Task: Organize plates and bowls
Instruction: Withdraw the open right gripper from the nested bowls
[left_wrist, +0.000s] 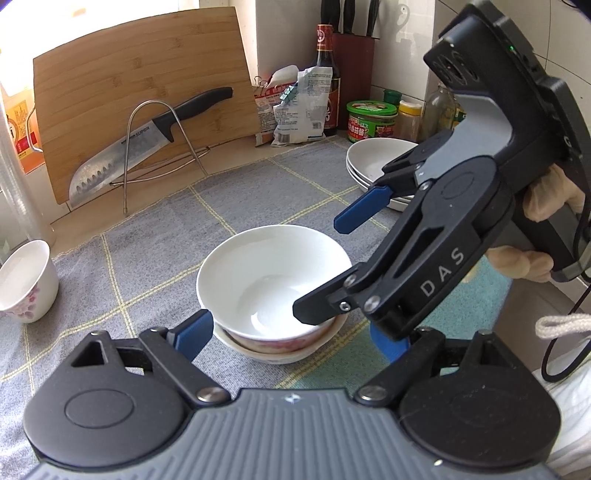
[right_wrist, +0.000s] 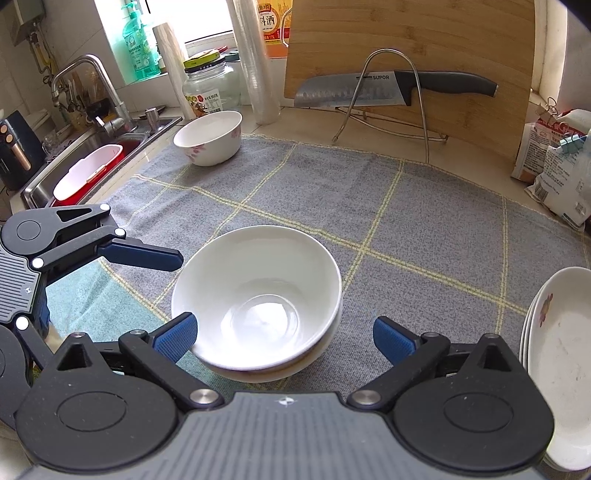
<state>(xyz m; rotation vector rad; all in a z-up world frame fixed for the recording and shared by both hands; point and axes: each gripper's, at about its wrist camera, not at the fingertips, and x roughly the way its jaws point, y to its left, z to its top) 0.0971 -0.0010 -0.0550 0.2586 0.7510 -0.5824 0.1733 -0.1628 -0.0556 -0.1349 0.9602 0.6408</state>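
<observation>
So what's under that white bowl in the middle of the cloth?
The white bowl sits nested in another bowl with a pinkish pattern; only that one's rim and upper side show.

Glossy white ceramic bowls (right_wrist: 258, 299); matt woven cloth (right_wrist: 406, 206); bamboo wood board (right_wrist: 424, 37) w/ steel knife (right_wrist: 369, 90).

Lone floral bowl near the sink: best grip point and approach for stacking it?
Pinch the rim of the floral bowl, one finger inside and one outside, coming down from above. It stands upright with its mouth open and nothing in it, and its wall looks too wide to span. The left gripper is probably nearer; take the rim side facing the stacked bowls.
</observation>
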